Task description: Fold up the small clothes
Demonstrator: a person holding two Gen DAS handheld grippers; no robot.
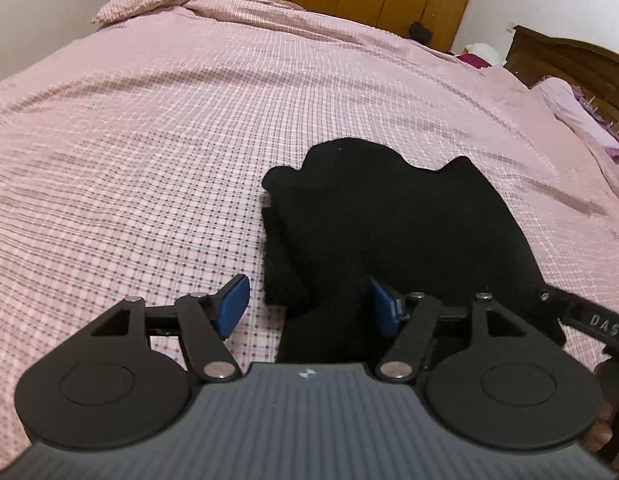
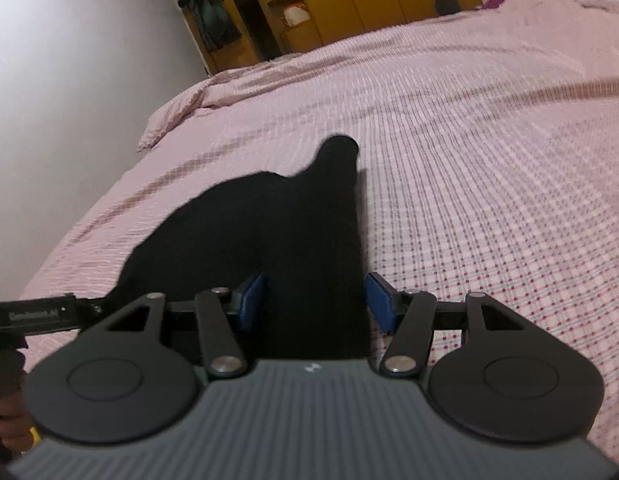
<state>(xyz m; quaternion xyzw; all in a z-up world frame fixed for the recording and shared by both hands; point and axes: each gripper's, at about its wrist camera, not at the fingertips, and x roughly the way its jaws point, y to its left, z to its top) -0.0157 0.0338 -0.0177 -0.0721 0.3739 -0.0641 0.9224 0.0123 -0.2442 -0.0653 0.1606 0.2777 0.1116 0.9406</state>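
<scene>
A small black garment (image 1: 389,216) lies bunched on the pink checked bedspread (image 1: 149,140). My left gripper (image 1: 309,304) is open, its blue pads (image 1: 233,304) wide apart, with the garment's near left edge lying between them. In the right wrist view the same black garment (image 2: 269,232) stretches away from me. My right gripper (image 2: 315,300) is open, and a strip of the garment's right side runs between its blue pads (image 2: 379,300). Neither gripper pinches the cloth. The other gripper's handle shows at each view's edge.
The bedspread (image 2: 489,140) covers a wide bed. Wooden wardrobes (image 2: 349,0) stand beyond its far end, with a white wall (image 2: 69,80) at the left. A wooden headboard (image 1: 569,64) and pillow (image 1: 569,108) are at the right.
</scene>
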